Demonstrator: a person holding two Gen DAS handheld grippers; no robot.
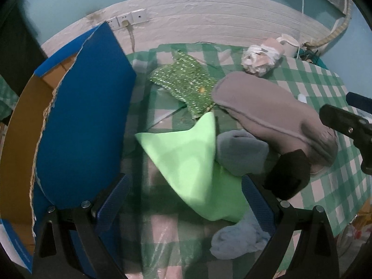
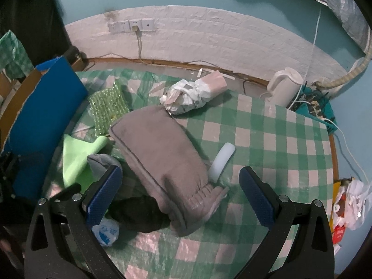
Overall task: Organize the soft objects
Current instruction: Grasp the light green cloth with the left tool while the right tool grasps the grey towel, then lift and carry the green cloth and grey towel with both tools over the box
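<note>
A light green cloth (image 1: 193, 160) (image 2: 76, 158) lies on the checked table, partly between the fingers of my open left gripper (image 1: 186, 200). Grey-blue socks (image 1: 241, 151) (image 1: 239, 237) (image 2: 102, 162) rest against it. A grey-brown fleece mitten (image 1: 274, 116) (image 2: 162, 158) lies to the right, with a black sock (image 1: 288, 174) (image 2: 139, 214) at its cuff. A sparkly green cloth (image 1: 186, 81) (image 2: 108, 104) lies further back. My right gripper (image 2: 181, 197) is open just above the mitten's cuff, and it shows at the right edge of the left wrist view (image 1: 348, 125).
A blue cardboard box (image 1: 81, 121) (image 2: 44, 114) stands open at the left. A bundle in a white plastic bag (image 2: 195, 93) (image 1: 262, 58), a white kettle (image 2: 286, 86), a white tube (image 2: 222, 160) and a small blue-printed packet (image 2: 105, 230) are on the table (image 2: 279, 144). Cables lie at the back right.
</note>
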